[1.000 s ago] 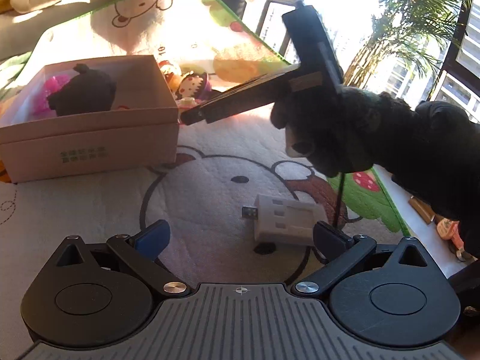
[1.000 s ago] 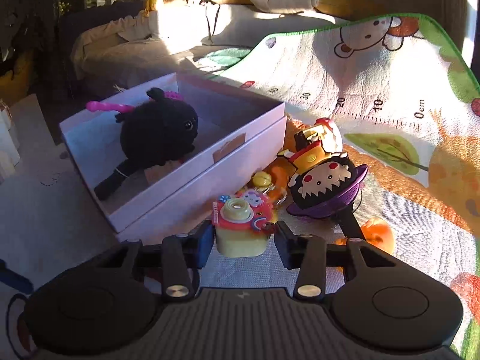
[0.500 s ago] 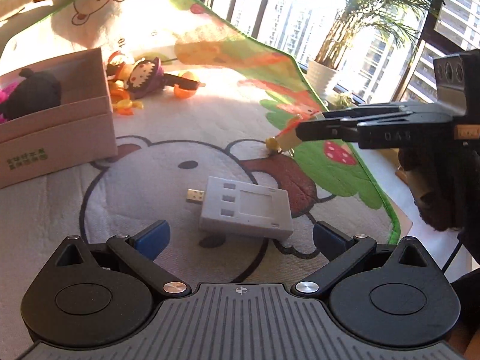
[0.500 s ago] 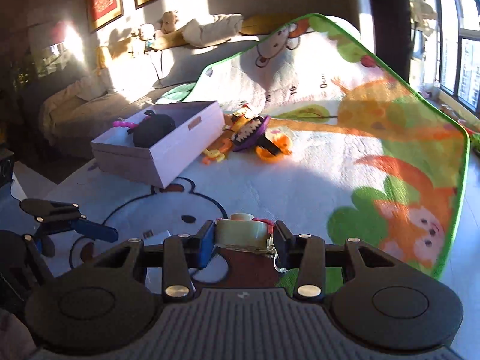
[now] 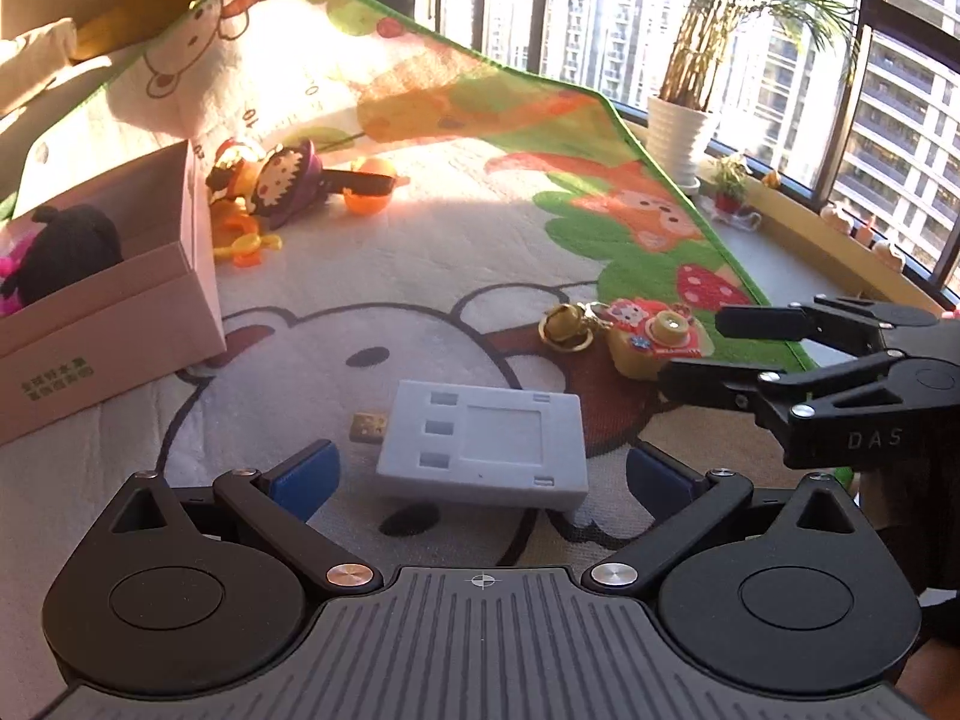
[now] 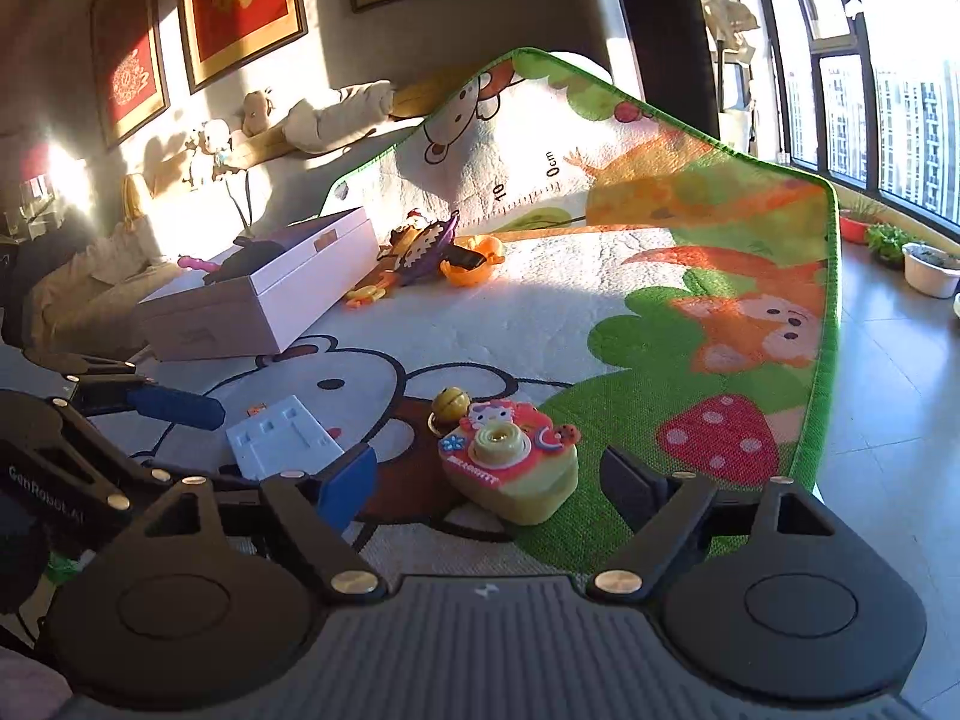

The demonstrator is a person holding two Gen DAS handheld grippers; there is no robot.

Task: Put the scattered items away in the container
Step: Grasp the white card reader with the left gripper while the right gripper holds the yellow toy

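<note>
A pale pink box point(image 5: 114, 312) holding a black plush point(image 5: 66, 252) stands at the left; it also shows in the right wrist view point(image 6: 270, 294). My left gripper point(image 5: 480, 474) is open around a white plastic device point(image 5: 486, 444) lying on the mat. My right gripper point(image 6: 492, 480) is open, with a yellow toy camera point(image 6: 510, 462) and its gold bell point(image 6: 451, 402) resting on the mat between the fingers. The camera also shows in the left wrist view point(image 5: 654, 339), just beyond the right gripper point(image 5: 696, 354).
A pile of toys lies beside the box: a purple doll point(image 5: 282, 180), an orange ball point(image 5: 369, 174) and yellow pieces point(image 5: 240, 240). The mat's green edge point(image 6: 825, 360) borders bare floor on the right. Potted plants point(image 5: 684, 126) stand by the window.
My right gripper carried the toy camera away from the box, set it on the mat near the white device and opened. My left gripper came closer over the white device.
</note>
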